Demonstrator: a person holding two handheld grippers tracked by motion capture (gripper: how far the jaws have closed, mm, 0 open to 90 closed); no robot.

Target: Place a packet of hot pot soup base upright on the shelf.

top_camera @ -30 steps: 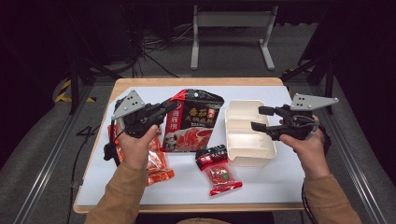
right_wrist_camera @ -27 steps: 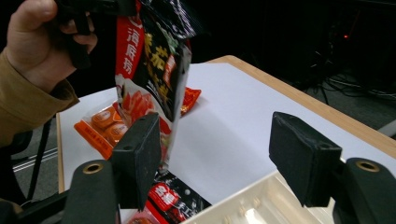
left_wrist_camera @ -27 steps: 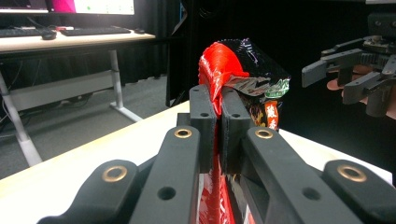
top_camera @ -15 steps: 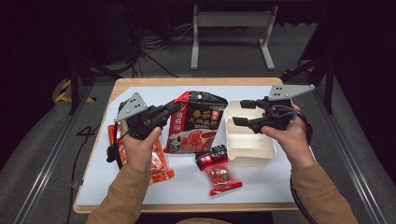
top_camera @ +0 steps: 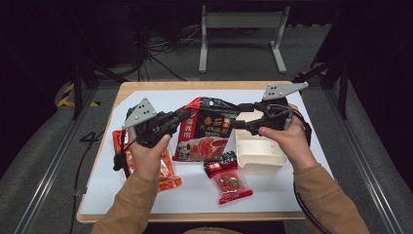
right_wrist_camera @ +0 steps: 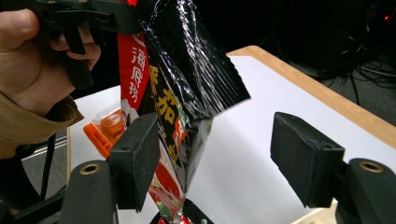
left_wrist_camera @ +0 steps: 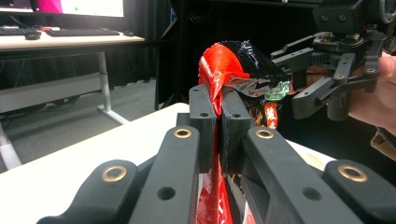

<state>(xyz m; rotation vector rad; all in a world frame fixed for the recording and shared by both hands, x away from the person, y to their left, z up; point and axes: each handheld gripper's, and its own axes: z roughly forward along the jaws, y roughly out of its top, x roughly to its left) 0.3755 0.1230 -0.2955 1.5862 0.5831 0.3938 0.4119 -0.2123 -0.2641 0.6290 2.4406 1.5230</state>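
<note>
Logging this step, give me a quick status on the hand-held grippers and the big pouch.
Left hand-held gripper shut on big pouch, held upright. Right hand-held gripper open at pouch's far corner, not gripping. Nothing in the way.

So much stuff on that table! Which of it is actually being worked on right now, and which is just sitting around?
In the job:
- big red-and-black pouch, held up off the table
- left tongs, clamped on its top corner
- right tongs, open at its other edge

Lying about:
- white tray
- orange packet
- small red packet
</note>
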